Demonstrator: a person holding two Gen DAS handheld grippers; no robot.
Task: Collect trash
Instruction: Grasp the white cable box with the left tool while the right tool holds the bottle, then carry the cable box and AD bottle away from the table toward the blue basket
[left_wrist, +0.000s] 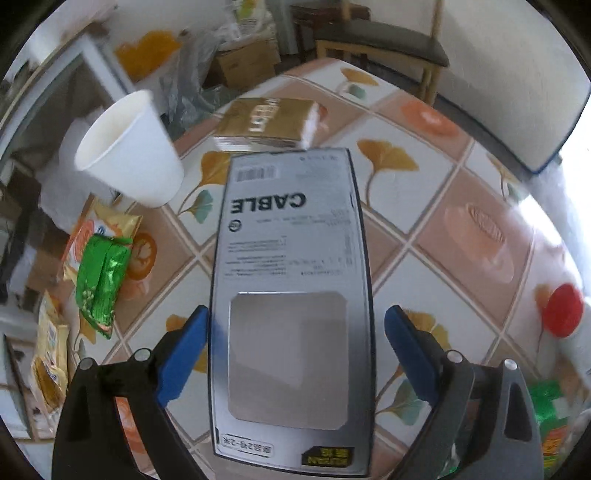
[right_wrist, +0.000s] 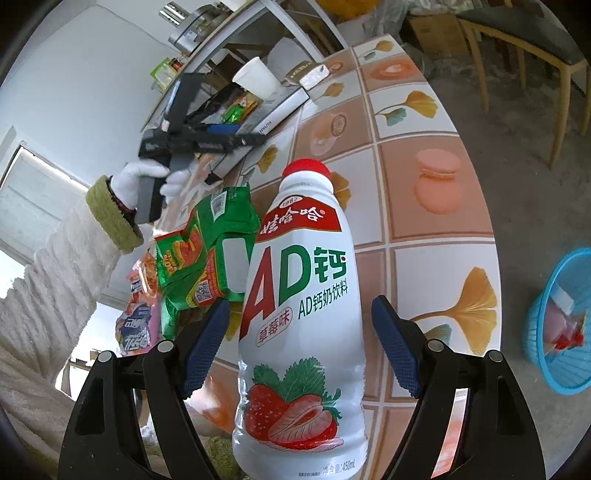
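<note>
A long grey box marked CABLE (left_wrist: 291, 229) lies on the patterned table (left_wrist: 461, 177), with my left gripper (left_wrist: 297, 317) open around its near end. The left pad sits against the box's edge and a gap shows at the right pad. The right wrist view shows this gripper (right_wrist: 221, 133), held by a white-gloved hand (right_wrist: 144, 173), over the same box (right_wrist: 277, 107). A white AD milk bottle (right_wrist: 303, 295) with a red cap stands between the fingers of my open right gripper (right_wrist: 299, 314), with a gap on each side.
A white paper cup (left_wrist: 129, 147), a gold box (left_wrist: 266, 122) and a green wrapper (left_wrist: 101, 280) lie around the cable box. Green snack bags (right_wrist: 207, 251) sit left of the bottle. A blue basket (right_wrist: 561, 325) holding trash stands on the floor at the right. Chairs (right_wrist: 517, 44) stand beyond the table.
</note>
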